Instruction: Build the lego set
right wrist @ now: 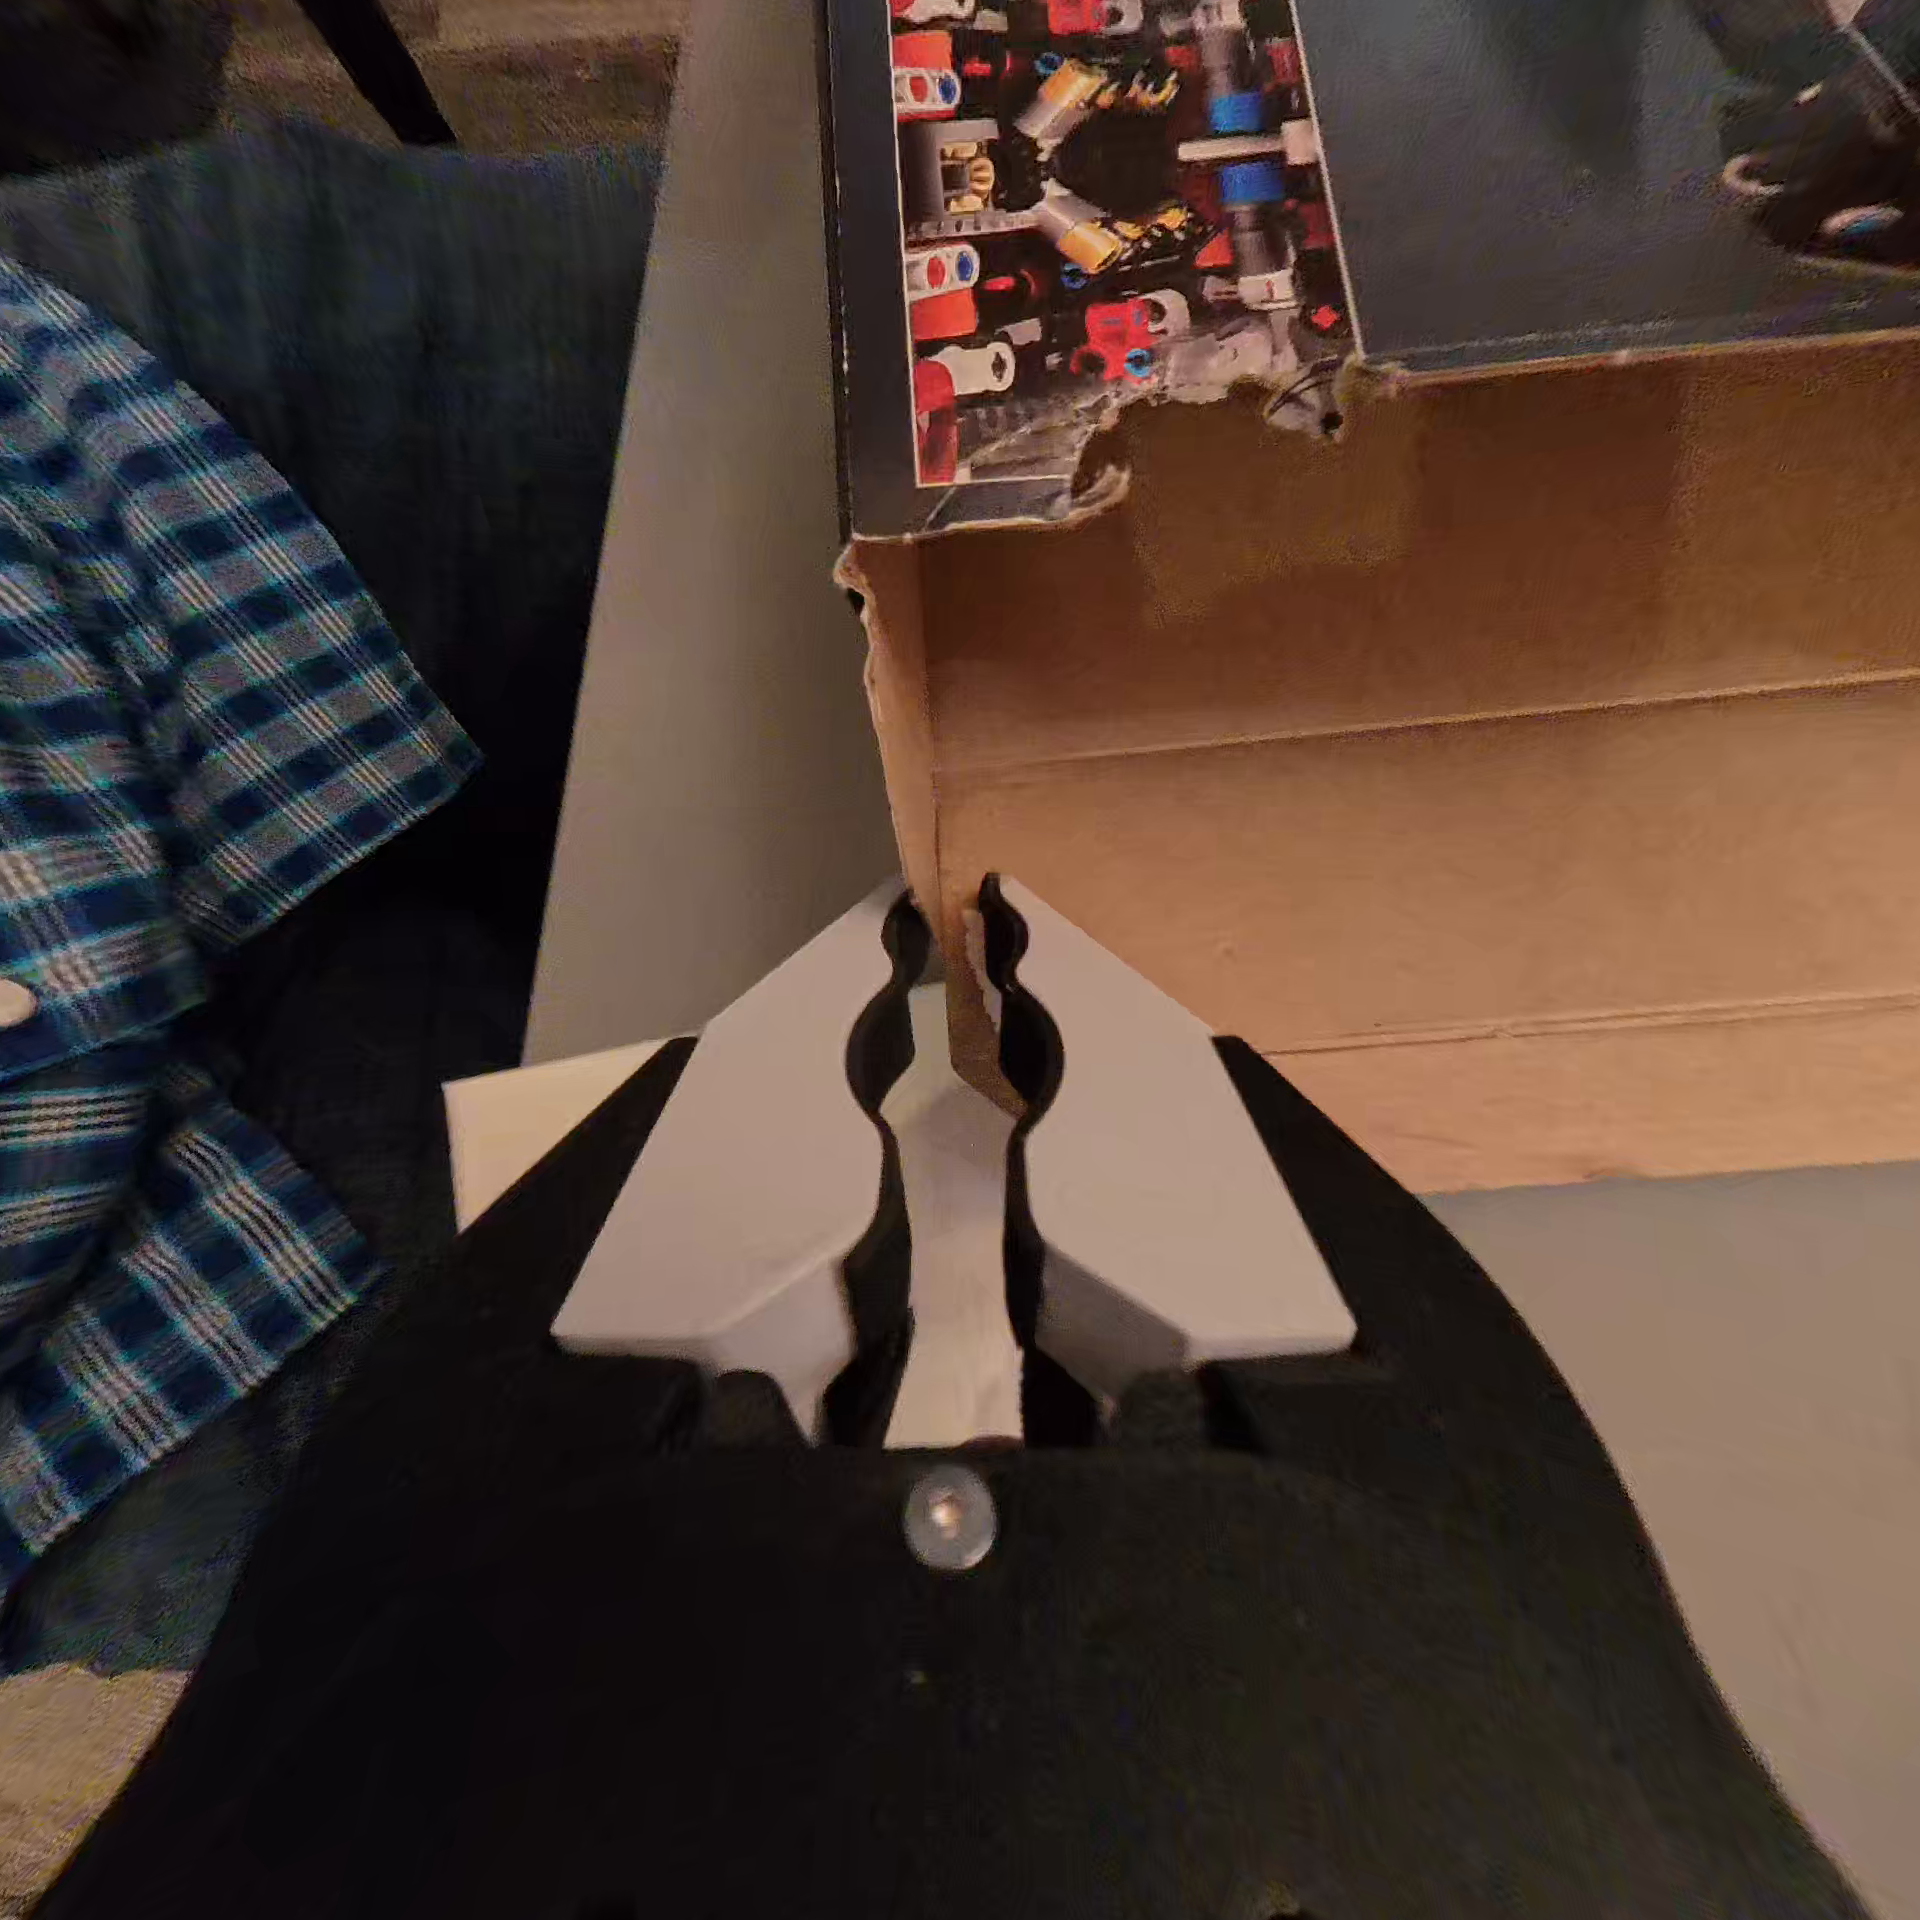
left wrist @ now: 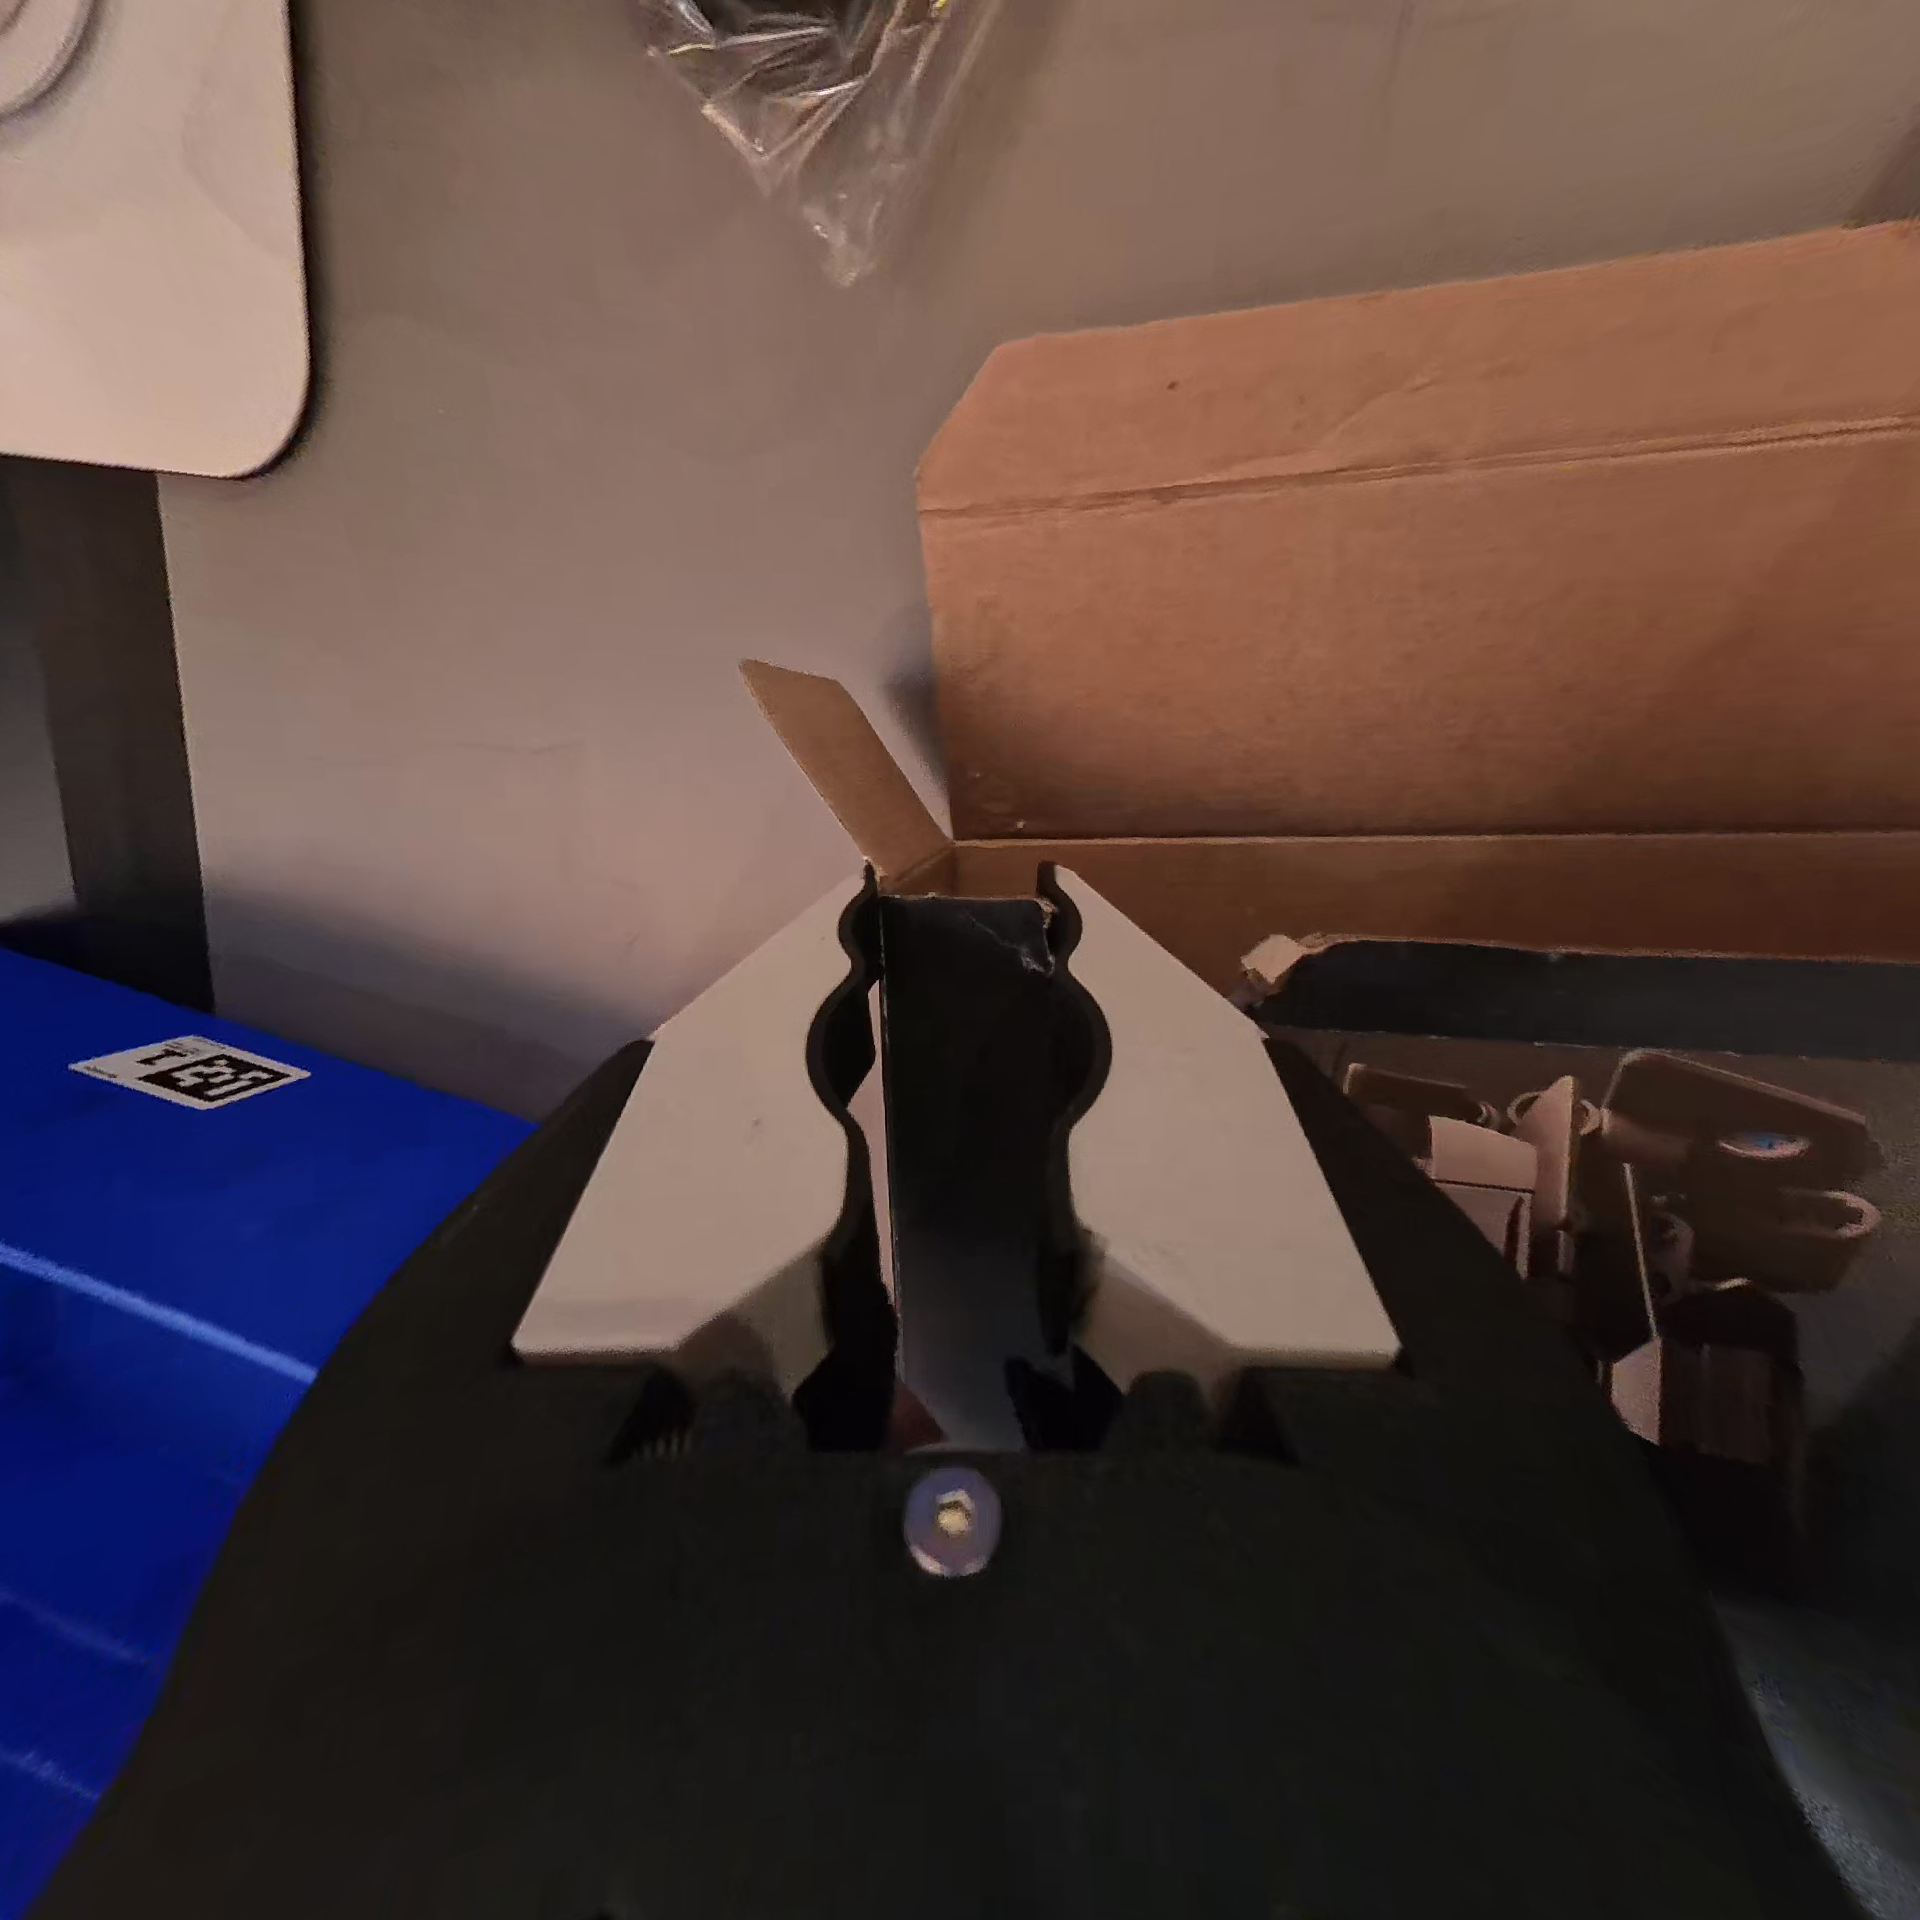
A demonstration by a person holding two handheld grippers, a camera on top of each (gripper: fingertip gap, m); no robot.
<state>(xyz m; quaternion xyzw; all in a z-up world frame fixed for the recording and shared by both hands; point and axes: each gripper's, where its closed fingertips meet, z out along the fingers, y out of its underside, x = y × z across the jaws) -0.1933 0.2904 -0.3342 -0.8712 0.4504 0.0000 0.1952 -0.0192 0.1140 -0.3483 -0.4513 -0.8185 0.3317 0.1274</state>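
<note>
Opening of the lego set box (left wrist: 1455, 644), lying on the grey table (left wrist: 520, 623). Left gripper (left wrist: 961, 904) clamped on the box's dark end wall; right gripper (right wrist: 951, 920) nearly closed, pinching the torn edge of the brown cardboard flap (right wrist: 1455, 831). Judged step: unboxing, assembly not begun. Next move likely calls for folding the flap back while bracing the box, gently, the edge being already frayed

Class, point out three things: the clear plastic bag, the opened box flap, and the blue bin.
Clear plastic bag (left wrist: 821, 114), left wrist view: its crumpled middle.
Opened box flap (left wrist: 1455, 582), left wrist view: brown inner face.
Blue bin (left wrist: 208, 1195), left wrist view: top surface.
</note>
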